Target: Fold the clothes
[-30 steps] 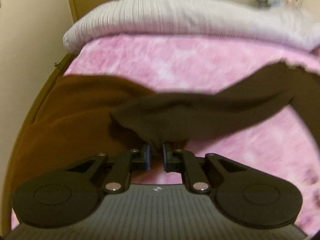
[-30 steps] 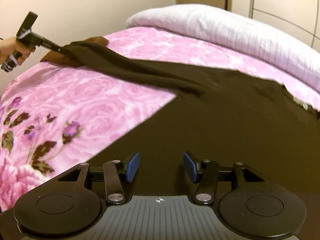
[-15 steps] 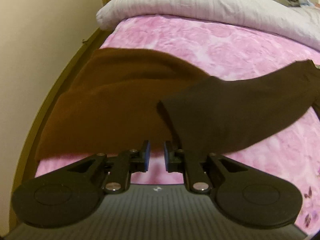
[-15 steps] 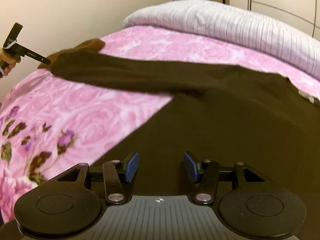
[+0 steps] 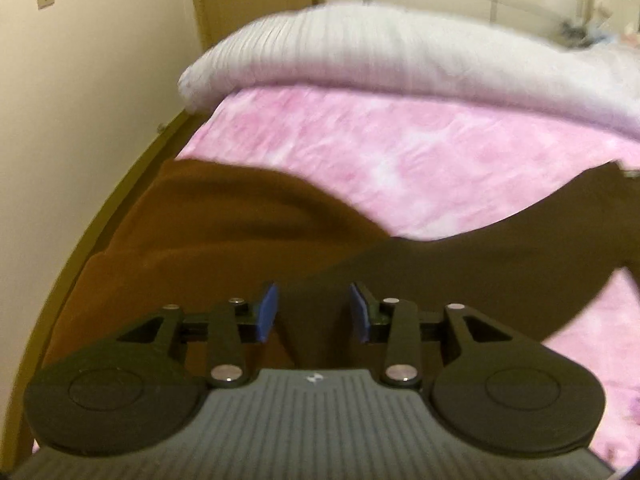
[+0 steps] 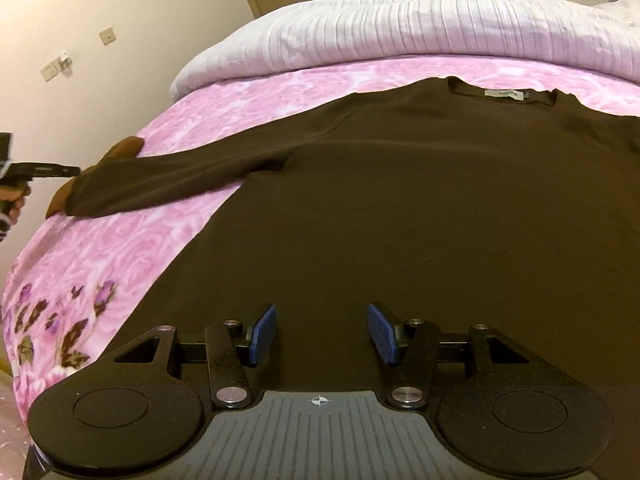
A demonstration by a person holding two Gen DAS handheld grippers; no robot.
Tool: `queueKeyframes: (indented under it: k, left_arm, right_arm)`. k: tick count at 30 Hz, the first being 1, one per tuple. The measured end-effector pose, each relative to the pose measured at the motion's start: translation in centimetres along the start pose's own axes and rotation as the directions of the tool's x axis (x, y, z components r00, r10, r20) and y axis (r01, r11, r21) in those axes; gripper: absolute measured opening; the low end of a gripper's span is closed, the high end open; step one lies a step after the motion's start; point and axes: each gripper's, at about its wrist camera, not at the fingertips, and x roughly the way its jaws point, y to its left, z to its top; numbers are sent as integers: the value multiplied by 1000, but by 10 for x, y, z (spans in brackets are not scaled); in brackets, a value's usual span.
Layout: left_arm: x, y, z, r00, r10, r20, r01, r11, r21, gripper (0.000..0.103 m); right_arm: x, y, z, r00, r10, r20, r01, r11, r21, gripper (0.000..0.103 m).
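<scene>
A dark brown sweater lies spread flat on the bed, its neck label toward the pale folded quilt at the head. Taking the sweater as the landmark: one sleeve stretches off its side toward the wall, the cuff resting on a rust-brown garment beside it. The left hand-held gripper sits at that cuff, its jaws having just been opening; the blue pads stand apart with sleeve cloth between them, not pinched. The right hand-held gripper hovers over the sweater's lower body, spread and empty. The risk, I think, is the released sleeve staying draped over the other garment, so a later fold drags both together or leaves a crooked crease.
</scene>
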Motion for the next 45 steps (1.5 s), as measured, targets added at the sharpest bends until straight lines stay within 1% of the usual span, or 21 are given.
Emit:
queueKeyframes:
  k: [2,4,6,10,13,14,17,19,20,22,24,27,29,31,33,34,36,38,42,43,45]
  left_arm:
    - [17,3,-1,999,22,-40,-22,1000,-2,36]
    - [15,6,-4,999,32,-24,-33,999,-29,36]
    - [6,6,-6,999,53,-1,-53,998,-38,35]
    - [-27,-17,-8,994,103,47,-106,993,59,33]
    - [-57,-45,-10,995,63,80,-71,992,103,33]
    - [-66,-56,-12,995,51,91,-61,991,116,34]
    - [-85,-96,-14,994,-15,108,-2,988,157,34]
    - [-93,-129,-14,991,-68,114,46,982,185,34]
    - [-96,-148,-14,989,-92,112,68,976,206,35]
    - [-102,-190,-13,984,-141,106,110,961,255,36]
    - [-105,-234,-12,978,-188,91,152,940,306,38]
    - [-106,-306,-14,967,-247,59,209,904,374,39]
    - [-106,-351,-18,959,-282,36,241,875,420,39]
    - [-105,-390,-24,951,-309,12,268,843,467,40]
    - [-103,-429,-30,942,-334,-13,293,807,513,44]
    - [-102,-446,-32,939,-343,-26,304,792,530,44]
    - [-92,-471,-36,935,-351,-58,325,777,539,44]
    - [-80,-495,-36,933,-347,-92,340,769,541,44]
    - [-54,-530,-35,937,-323,-133,341,764,547,44]
    - [-48,-536,-33,937,-320,-142,344,765,544,44]
    - [-37,-547,-30,935,-316,-159,350,766,538,44]
  right_arm:
    - [-4,-3,1,1000,-16,3,16,1000,3,55]
    - [-9,-10,2,999,-48,14,48,999,20,55]
    - [-16,-24,1,997,-71,35,68,995,70,55]
    - [-41,-74,-11,986,-155,59,140,968,208,55]
    - [-75,-114,-29,979,-170,109,128,940,317,55]
    - [-86,-123,-34,974,-196,116,146,928,342,55]
    - [-124,-153,-53,950,-289,121,222,893,391,55]
    - [-151,-175,-65,934,-333,129,250,869,427,55]
    - [-165,-187,-71,921,-370,124,278,845,457,55]
    - [-194,-207,-80,896,-419,148,293,807,513,55]
    - [-224,-230,-86,853,-493,172,335,770,543,55]
    - [-259,-273,-86,804,-556,212,359,737,573,55]
    - [-273,-307,-81,781,-585,221,382,725,573,55]
    - [-285,-342,-75,751,-622,222,418,708,570,55]
    - [-295,-379,-68,728,-648,223,447,695,563,55]
    - [-302,-394,-67,721,-657,220,460,691,557,55]
    - [-310,-428,-62,711,-670,212,487,687,539,55]
    - [-310,-463,-49,707,-679,199,534,696,479,55]
    - [-310,-515,-39,681,-715,158,630,683,370,55]
    - [-307,-531,-39,680,-721,137,640,674,370,55]
    - [-301,-561,-41,703,-706,82,631,673,386,55]
